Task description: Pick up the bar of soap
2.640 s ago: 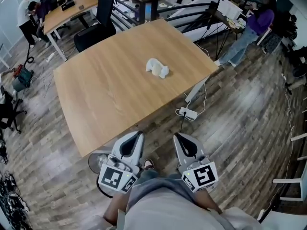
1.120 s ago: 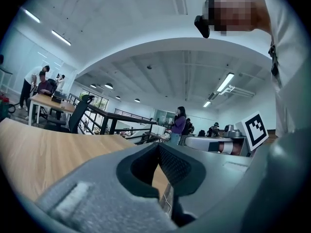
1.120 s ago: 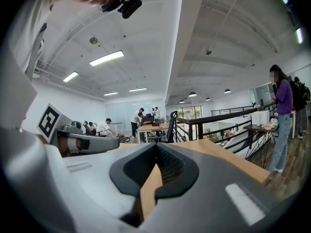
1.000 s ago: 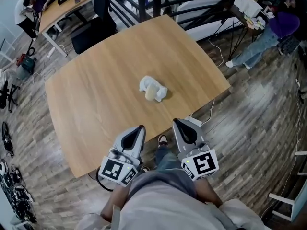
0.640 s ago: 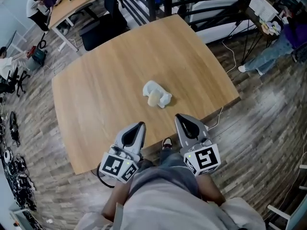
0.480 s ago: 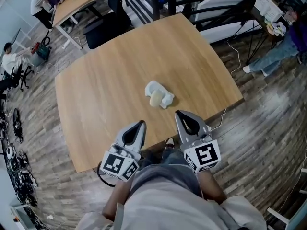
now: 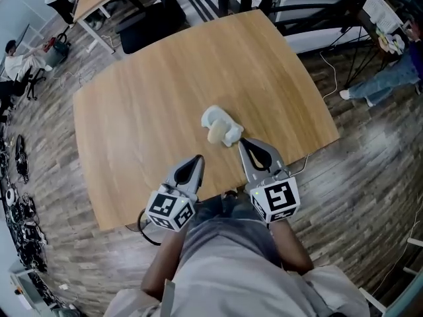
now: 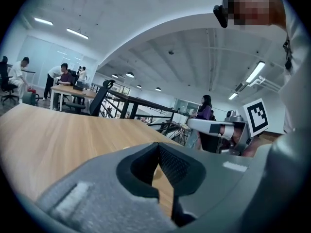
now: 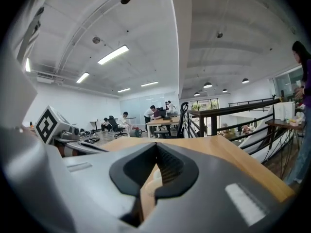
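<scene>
- Judging from the layout, the approach is the step in hand: nothing is grasped yet.
- The cream-and-white bar of soap (image 7: 221, 125) lies on the light wooden table (image 7: 132, 111), near its middle and a little toward the person.
- The grey right gripper (image 7: 243, 142) points at the soap with its tip just beside it, jaws pressed together and empty.
- The grey left gripper (image 7: 197, 159) sits near the table's front edge, well short of the soap, jaws likewise closed on nothing.
- Next, the right jaws probably need to spread, straddle the bar and pinch it.
</scene>
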`<action>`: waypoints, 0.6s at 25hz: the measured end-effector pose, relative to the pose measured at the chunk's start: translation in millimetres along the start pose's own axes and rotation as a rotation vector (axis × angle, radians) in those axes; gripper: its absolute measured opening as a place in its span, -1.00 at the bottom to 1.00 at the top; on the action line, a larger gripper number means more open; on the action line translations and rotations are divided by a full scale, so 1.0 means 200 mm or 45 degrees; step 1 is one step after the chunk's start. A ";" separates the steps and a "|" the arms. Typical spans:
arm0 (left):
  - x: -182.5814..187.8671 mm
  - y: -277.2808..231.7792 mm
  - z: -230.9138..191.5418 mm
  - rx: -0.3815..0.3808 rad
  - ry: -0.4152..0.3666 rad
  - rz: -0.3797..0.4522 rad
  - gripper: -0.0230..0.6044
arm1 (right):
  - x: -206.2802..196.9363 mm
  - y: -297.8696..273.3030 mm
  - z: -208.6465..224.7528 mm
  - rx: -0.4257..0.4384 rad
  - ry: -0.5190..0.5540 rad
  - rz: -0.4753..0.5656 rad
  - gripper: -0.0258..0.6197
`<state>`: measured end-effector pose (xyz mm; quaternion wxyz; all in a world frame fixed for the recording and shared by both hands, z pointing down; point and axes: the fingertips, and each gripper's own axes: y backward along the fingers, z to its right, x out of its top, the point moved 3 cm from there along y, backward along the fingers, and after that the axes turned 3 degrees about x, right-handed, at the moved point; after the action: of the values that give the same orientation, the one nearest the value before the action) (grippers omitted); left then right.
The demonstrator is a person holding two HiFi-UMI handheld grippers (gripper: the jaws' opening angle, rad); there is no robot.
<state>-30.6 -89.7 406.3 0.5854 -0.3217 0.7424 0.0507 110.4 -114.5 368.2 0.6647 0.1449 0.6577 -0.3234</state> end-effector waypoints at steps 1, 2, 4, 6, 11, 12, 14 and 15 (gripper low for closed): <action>-0.02 -0.02 -0.03 0.021 0.010 -0.008 -0.92 | -0.01 -0.02 0.01 0.001 0.010 -0.012 -0.92; -0.04 -0.03 -0.06 0.041 0.022 -0.016 -0.92 | -0.02 -0.05 0.02 0.009 0.015 -0.033 -0.92; -0.09 -0.07 -0.11 0.055 0.056 -0.044 -0.92 | -0.05 -0.10 0.03 0.030 0.021 -0.081 -0.92; -0.14 -0.11 -0.14 0.040 0.090 -0.086 -0.92 | -0.08 -0.14 0.05 0.037 0.032 -0.117 -0.92; -0.27 -0.21 -0.23 0.017 0.139 -0.180 -0.92 | -0.19 -0.28 0.07 0.049 0.025 -0.195 -0.92; -0.30 -0.22 -0.24 0.013 0.153 -0.194 -0.92 | -0.21 -0.31 0.07 0.055 0.031 -0.212 -0.92; -0.34 -0.26 -0.26 -0.014 0.193 -0.224 -0.92 | -0.26 -0.38 0.08 0.070 0.047 -0.257 -0.92; -0.37 -0.28 -0.27 -0.037 0.222 -0.242 -0.92 | -0.28 -0.41 0.08 0.077 0.054 -0.286 -0.92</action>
<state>-38.6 -126.9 506.1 0.5162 -0.4024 0.7558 -0.0223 75.6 -172.7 443.9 0.6054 0.0972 0.6737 -0.4124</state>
